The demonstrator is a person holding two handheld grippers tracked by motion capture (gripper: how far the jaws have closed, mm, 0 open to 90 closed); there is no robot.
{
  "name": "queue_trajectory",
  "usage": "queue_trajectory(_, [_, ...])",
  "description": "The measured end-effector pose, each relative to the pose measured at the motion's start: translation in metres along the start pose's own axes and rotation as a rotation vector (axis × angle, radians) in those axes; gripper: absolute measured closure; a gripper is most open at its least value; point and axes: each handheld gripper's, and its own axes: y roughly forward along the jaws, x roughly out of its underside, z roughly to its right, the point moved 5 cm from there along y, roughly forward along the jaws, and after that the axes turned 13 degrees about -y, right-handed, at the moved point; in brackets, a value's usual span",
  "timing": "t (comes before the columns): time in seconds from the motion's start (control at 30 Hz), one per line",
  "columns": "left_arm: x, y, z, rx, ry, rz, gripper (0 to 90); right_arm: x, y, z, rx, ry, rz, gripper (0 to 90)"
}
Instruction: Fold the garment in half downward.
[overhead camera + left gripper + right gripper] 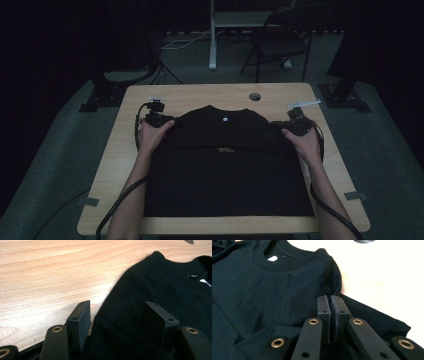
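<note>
- Black shirt lies flat on the wooden bench, filling the middle of the high view, collar toward the top of the frame; a fold line crosses it just below the collar, so the work in hand looks like folding.
- Left gripper, left of centre in the high view, sits at the shirt's shoulder edge. In the left gripper view its fingers are parted, one over bare bench and the other over cloth, with the shirt's edge between them. Released: the pads do not press on anything.
- To do this step well, judged: slide the left fingers further under the hem so both layers come between the pads, then close; a shallow bite on a single layer would likely slip when lifted.
- Collar with its white label sits at the upper left of the right gripper view; a useful centre mark for keeping both sides even.
- Right gripper, right of centre in the high view, rests at the opposite shoulder. Its fingers are clenched together; cloth bunches around them, but I cannot tell whether any is pinched.
- Judged: keep the right side steady until the left has its hold, then lift both together, level, to avoid a skewed crease.
</note>
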Motion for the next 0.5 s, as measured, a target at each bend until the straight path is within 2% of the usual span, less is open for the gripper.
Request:
queue_trajectory(0.07, [-0.001,0.001,0.001,-0.011,0.007,0.0,40.7,0.0,0.0,0.0,-0.001,0.001,0.0,86.3])
queue_trajectory(0.27, [0.004,0.001,0.007,-0.049,0.039,-0.006,55.0,0.0,0.0,0.0,0.001,0.0,0.001,86.3])
queue_trajectory(0.37, [0.005,0.0,0.011,-0.057,0.062,-0.003,64.8,-0.001,-0.001,0.0,0.005,-0.003,0.003,86.3])
queue_trajectory(0.5, [0.007,-0.006,0.019,-0.056,0.112,0.003,79.8,-0.002,-0.003,0.0,0.007,-0.01,0.002,86.3])
